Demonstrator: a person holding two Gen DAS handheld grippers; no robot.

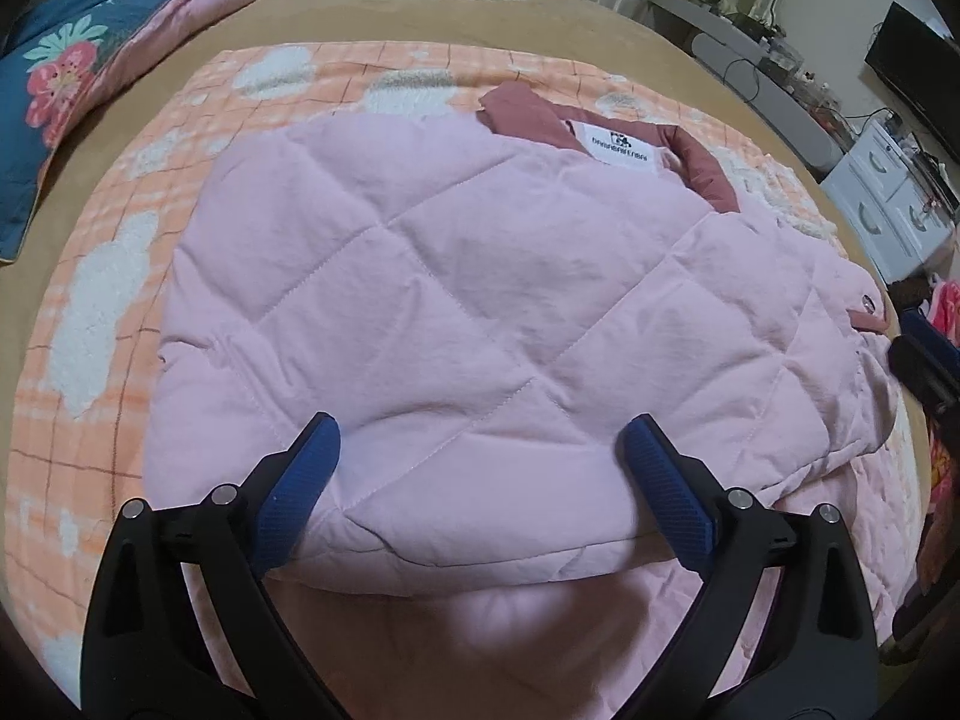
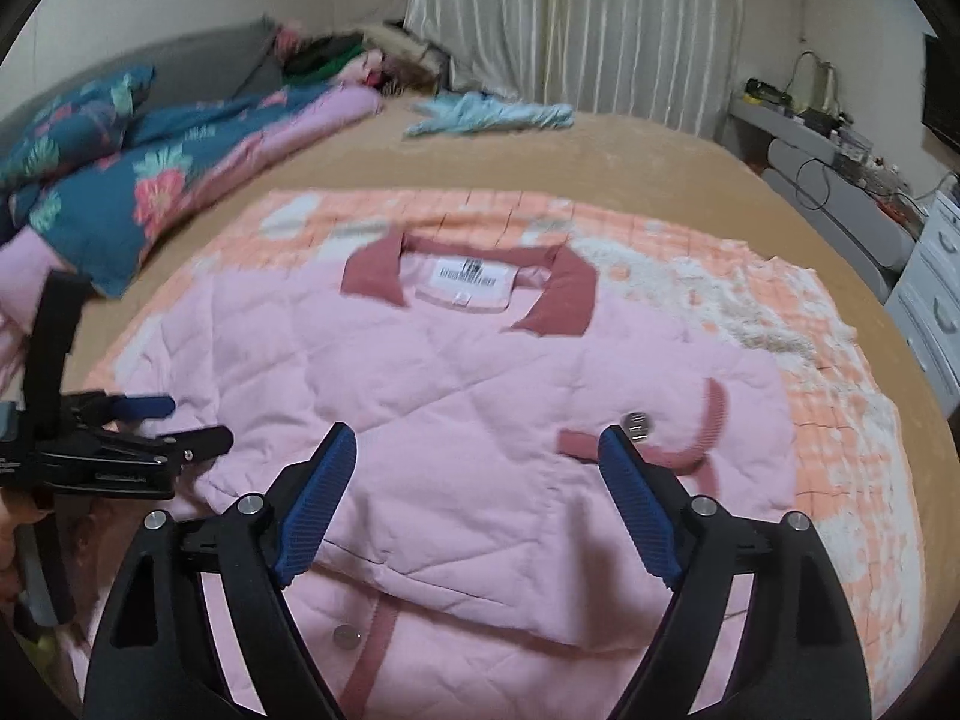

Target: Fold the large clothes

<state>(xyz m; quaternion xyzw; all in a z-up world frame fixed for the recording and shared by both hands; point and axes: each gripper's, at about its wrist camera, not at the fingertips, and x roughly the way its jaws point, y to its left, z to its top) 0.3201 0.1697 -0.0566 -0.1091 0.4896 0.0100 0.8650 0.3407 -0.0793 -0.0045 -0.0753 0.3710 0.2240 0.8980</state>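
Right wrist view: the pink quilted jacket (image 2: 468, 384) lay folded on the checked blanket (image 2: 840, 420) on the bed. Right gripper (image 2: 477, 450) fingers were spread, released; left gripper (image 1: 480, 444) fingers likewise, grasping nothing.

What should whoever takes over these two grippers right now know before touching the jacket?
Left gripper: open, nothing between the pads, hovering over the near part of the pink quilted jacket.
Right gripper: open, holding nothing, above the jacket's near right part.
Jacket: lies on the orange checked blanket on the bed, collar at the far end, label showing.
Done: a quilted panel is already folded over the top, and the cuff lies on top near the right side.
Left: the near hem still sticks out below the folded panel; probably fold it up towards the collar.
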